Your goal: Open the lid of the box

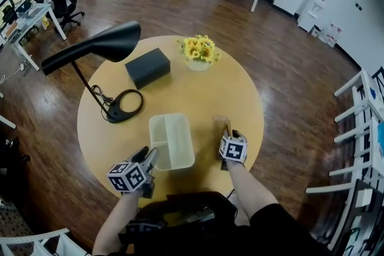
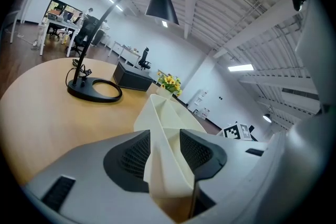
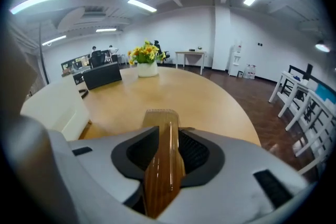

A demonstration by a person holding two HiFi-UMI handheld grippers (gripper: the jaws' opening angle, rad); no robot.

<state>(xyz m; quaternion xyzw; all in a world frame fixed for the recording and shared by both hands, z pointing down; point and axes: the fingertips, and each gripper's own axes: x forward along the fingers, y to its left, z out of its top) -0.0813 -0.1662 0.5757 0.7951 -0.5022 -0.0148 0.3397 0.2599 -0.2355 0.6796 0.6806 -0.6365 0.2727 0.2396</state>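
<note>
An open cream box (image 1: 171, 141) with a middle divider lies on the round wooden table (image 1: 198, 93), near its front edge. My left gripper (image 1: 150, 156) is at the box's near left corner; in the left gripper view its jaws (image 2: 165, 152) are shut on the box's wall (image 2: 168, 118). A thin wooden lid (image 1: 221, 122) stands on its edge to the right of the box. My right gripper (image 1: 227, 132) straddles the lid. In the right gripper view the lid (image 3: 163, 139) stands between the two open jaws (image 3: 167, 152), with dark pad showing on either side. The box (image 3: 55, 105) shows at that view's left.
A black desk lamp (image 1: 114, 45) stands at the table's left, its ring base (image 1: 125, 105) beside the box. A black case (image 1: 147, 67) and a pot of yellow flowers (image 1: 199, 51) sit at the back. White chairs (image 1: 360, 129) stand off to the right.
</note>
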